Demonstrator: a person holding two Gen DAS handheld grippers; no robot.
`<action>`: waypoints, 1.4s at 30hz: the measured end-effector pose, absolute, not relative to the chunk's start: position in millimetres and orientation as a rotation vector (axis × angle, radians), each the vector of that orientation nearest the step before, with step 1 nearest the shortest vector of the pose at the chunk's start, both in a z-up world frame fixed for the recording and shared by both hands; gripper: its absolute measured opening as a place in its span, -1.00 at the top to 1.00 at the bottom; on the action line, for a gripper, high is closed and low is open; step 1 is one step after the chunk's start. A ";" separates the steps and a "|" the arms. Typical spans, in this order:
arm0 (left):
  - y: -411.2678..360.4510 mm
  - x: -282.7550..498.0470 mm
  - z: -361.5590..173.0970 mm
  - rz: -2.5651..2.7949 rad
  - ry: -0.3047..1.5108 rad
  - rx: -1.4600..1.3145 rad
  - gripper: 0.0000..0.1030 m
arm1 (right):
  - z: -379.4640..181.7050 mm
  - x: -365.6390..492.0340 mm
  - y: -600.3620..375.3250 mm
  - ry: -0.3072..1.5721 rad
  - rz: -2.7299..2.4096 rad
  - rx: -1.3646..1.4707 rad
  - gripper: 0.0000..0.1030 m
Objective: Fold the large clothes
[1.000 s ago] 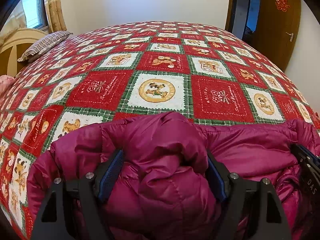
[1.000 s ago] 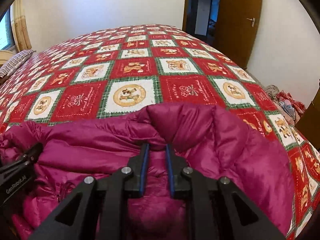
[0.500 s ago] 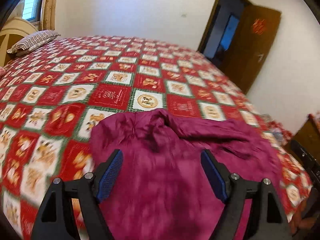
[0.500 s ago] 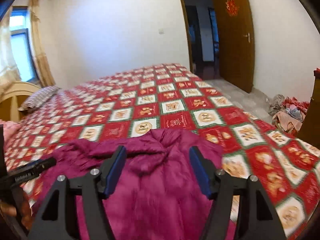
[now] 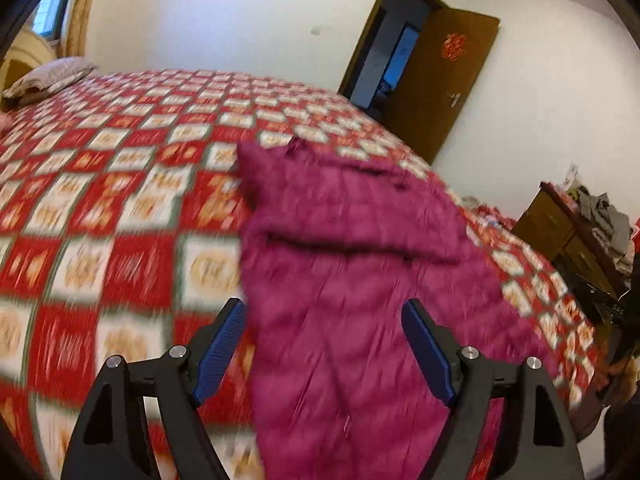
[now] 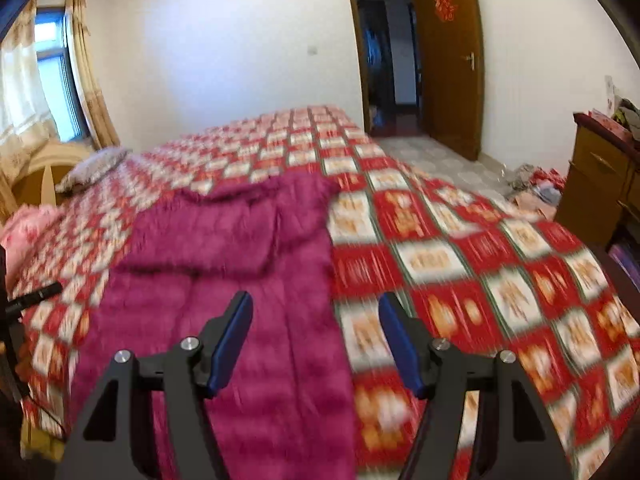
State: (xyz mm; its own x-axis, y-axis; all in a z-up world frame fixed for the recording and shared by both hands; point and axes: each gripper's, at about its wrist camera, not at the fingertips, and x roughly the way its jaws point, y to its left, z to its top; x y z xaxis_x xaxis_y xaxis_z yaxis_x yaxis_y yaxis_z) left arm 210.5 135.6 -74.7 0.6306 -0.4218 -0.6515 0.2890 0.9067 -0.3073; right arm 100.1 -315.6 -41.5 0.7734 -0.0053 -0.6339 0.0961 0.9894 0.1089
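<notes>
While both grippers hang above the near end of the bed, the jacket lies flat on the quilt, its long axis running away from them toward the far wall. Left gripper stands wide with nothing between its pads; the jacket's left edge passes under its gap. Right gripper is released too, its jaws having just been opening, nothing between them, and the jacket's right edge lies beneath. Neither looks nearer; judging by this, each hand has its own side for a next fold.
</notes>
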 end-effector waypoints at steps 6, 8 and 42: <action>152.6 162.0 -123.7 -0.352 0.916 -0.196 -0.56 | -91.1 67.1 -322.9 0.823 -0.104 0.153 -0.50; 155.3 150.8 -137.8 -0.335 0.950 -0.212 -0.56 | -103.7 66.0 -322.5 0.852 -0.123 0.153 -0.50; 141.8 116.2 -170.8 -0.484 1.031 -0.217 0.14 | -140.5 65.7 -286.4 0.970 -0.076 -0.076 0.65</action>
